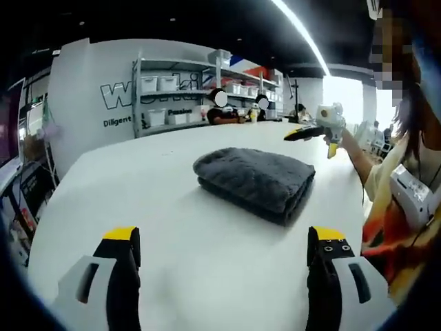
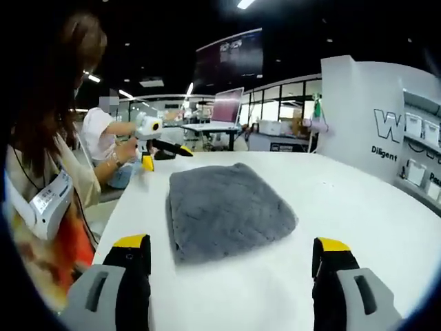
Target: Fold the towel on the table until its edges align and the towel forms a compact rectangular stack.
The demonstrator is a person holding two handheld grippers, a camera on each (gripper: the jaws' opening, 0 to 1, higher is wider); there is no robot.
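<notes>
Left gripper view has the thick grey folded towel (image 1: 255, 181) mid-frame on the white worktop (image 1: 172, 227); both hand-held grippers (image 1: 231, 252) (image 2: 234, 258) gape, empty. Folding looks finished, maybe just square edges.

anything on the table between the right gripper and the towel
Nothing: in the right gripper view, bare white table runs from the open right gripper to the folded grey towel.

white wall (image 1: 89, 83) | bin shelves (image 1: 176, 93) | ceiling light strip (image 1: 303, 31)
</notes>
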